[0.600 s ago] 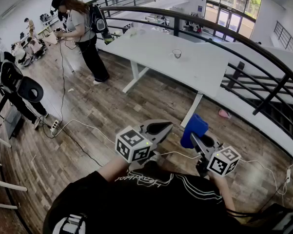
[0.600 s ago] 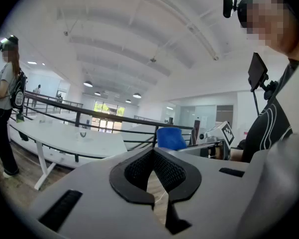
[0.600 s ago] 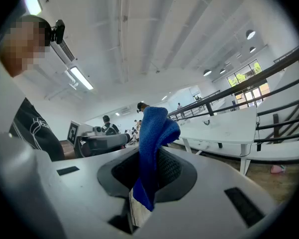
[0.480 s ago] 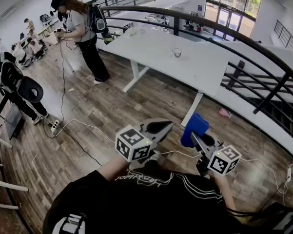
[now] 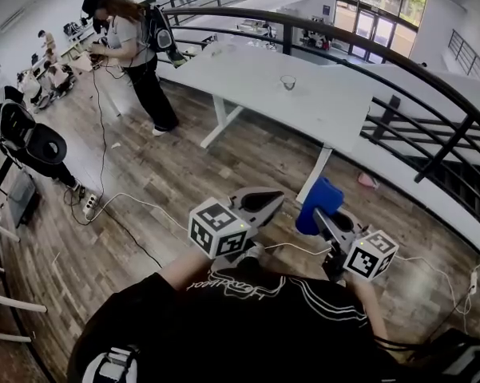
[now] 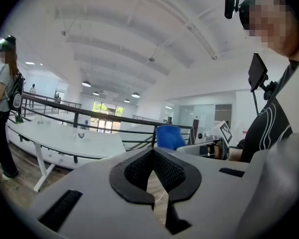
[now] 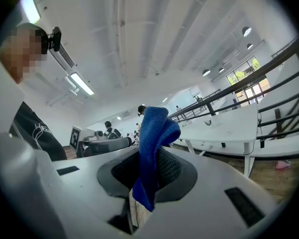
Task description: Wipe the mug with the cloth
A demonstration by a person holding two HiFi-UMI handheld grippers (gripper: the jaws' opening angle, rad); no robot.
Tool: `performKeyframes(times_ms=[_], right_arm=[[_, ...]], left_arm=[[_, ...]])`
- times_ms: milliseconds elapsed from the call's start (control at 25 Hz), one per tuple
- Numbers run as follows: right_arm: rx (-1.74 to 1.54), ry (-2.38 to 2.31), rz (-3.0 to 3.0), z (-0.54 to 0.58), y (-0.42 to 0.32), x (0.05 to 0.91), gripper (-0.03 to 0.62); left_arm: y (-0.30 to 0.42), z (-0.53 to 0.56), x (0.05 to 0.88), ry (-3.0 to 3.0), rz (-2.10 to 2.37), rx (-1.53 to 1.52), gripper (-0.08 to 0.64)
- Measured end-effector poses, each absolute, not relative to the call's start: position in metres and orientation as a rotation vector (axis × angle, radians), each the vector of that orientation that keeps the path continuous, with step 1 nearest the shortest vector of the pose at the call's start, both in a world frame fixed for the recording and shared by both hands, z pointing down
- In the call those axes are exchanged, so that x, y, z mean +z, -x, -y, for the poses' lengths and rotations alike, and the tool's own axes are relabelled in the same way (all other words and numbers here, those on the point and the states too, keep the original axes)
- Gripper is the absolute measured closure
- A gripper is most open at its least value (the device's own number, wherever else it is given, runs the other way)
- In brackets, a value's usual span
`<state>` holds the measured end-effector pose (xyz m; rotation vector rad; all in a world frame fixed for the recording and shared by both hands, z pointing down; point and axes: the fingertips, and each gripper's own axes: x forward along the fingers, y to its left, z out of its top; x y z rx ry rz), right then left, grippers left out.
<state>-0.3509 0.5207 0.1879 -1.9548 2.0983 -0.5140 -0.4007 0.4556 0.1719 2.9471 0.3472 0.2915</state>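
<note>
A small mug stands far off on the long white table, well beyond both grippers. It shows as a speck in the left gripper view and again as the mug in the right gripper view. My right gripper is shut on a blue cloth, which sticks up from its jaws as a folded wad. My left gripper is held beside it, shut with nothing between its fingers. Both are held in front of the person's chest, above the wooden floor.
A black railing curves behind the table. A person with a backpack stands at the table's left end. Further left are other people and a black chair. Cables trail over the floor.
Nothing has visibly changed apart from a slight shift of the head view; both grips are the same.
</note>
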Motion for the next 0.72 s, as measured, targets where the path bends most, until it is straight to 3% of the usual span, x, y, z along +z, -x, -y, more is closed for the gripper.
performKeyframes(times_ms=[720], right_arm=[[-0.56, 1.896, -2.071, -0.466, 0.303, 0.225, 0.534]], left_arm=[[0.366, -0.398, 0.208, -2.856, -0.351, 0.29, 0.552]])
